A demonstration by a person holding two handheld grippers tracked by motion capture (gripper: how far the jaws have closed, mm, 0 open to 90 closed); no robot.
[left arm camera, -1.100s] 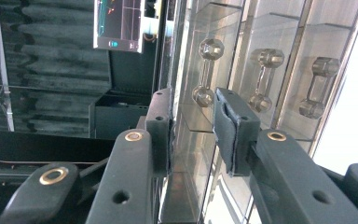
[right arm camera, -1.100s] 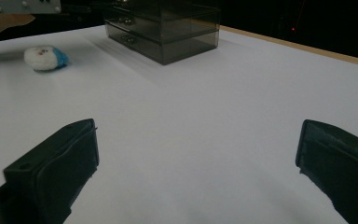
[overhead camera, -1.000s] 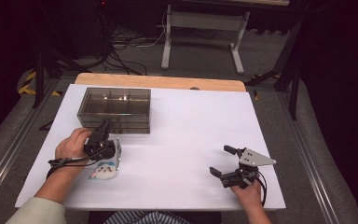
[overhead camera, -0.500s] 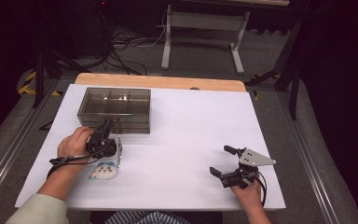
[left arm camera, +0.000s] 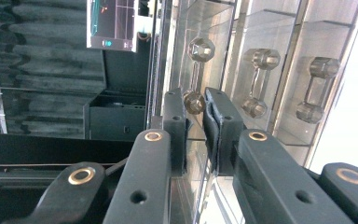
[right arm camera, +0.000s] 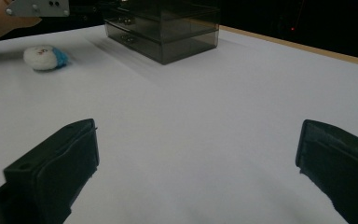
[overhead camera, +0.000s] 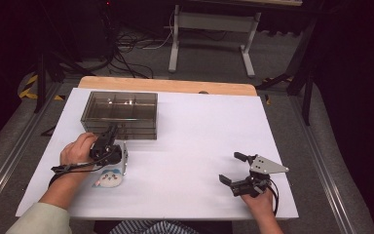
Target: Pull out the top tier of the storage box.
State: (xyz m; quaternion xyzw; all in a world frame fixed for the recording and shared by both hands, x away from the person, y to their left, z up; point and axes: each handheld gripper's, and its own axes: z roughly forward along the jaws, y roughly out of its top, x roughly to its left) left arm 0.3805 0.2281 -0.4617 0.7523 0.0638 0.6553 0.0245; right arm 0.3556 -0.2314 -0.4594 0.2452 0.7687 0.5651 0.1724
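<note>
A smoky clear drawer box [overhead camera: 119, 114] stands at the back left of the white table [overhead camera: 199, 126]. My left gripper [overhead camera: 111, 132] reaches into its front. In the left gripper view the left gripper [left arm camera: 195, 119] has just been closing its jaws, and the pads now pinch the lower knob of a clear drawer handle [left arm camera: 194, 100]. Two more handles [left arm camera: 260, 79] [left arm camera: 314, 88] sit beside it. My right gripper [overhead camera: 230, 167] rests open near the table's front right, with nothing between its fingers [right arm camera: 65, 154].
A small white and blue plush toy [overhead camera: 108, 178] lies on the table just below the left hand, also seen from the right gripper view as the plush toy [right arm camera: 44, 57]. The drawer box [right arm camera: 168, 28] stands far ahead of the right gripper. A desk frame and cables lie beyond the table.
</note>
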